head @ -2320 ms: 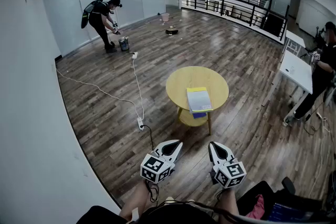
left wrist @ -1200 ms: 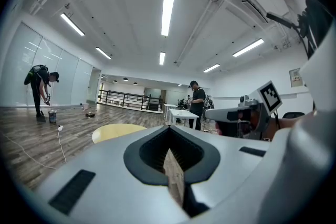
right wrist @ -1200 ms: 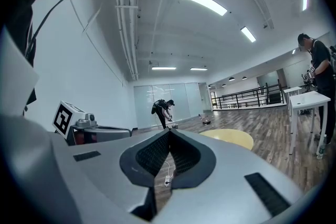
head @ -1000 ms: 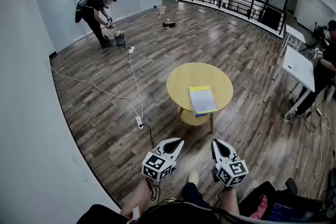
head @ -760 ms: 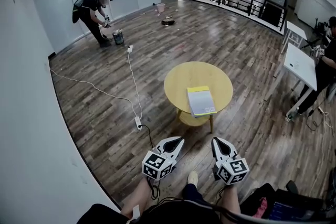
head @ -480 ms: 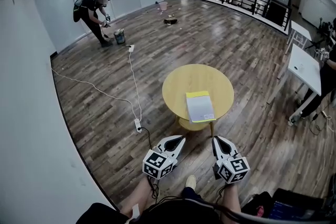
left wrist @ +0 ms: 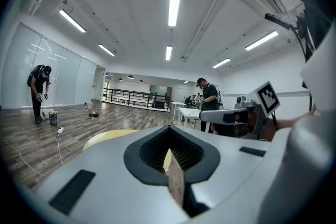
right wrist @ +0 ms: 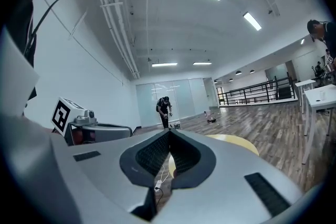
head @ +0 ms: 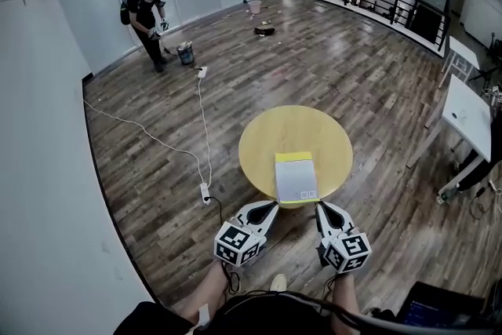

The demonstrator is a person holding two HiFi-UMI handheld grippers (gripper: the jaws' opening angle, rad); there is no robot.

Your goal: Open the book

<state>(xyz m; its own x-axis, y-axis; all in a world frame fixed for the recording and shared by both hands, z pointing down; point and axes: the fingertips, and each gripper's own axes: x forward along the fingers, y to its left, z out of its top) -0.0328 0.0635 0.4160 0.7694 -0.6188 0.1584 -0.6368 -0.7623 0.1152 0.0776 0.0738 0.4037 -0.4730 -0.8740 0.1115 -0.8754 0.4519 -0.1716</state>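
Note:
A closed book (head: pixel 296 178) with a pale cover and a yellow strip at its far end lies on the near part of a round yellow table (head: pixel 294 136). My left gripper (head: pixel 269 205) is shut and empty, its tip just short of the table's near edge, left of the book. My right gripper (head: pixel 322 206) is shut too, beside the book's near right corner and apart from it. In the left gripper view the jaws (left wrist: pixel 169 127) meet at the tip, with the table's edge (left wrist: pixel 105 137) beyond. The right gripper view shows shut jaws (right wrist: pixel 169 131) and the table (right wrist: pixel 236 141) ahead.
A power strip (head: pixel 205 191) with a long white cable lies on the wood floor left of the table. A person (head: pixel 147 12) bends over a bucket (head: pixel 185 52) far back left. White tables (head: pixel 469 110) stand at the right. A white wall (head: pixel 47 169) runs along the left.
Both grippers have moved forward to the table, so the table and book now lie just ahead of their tips. Both stay shut.

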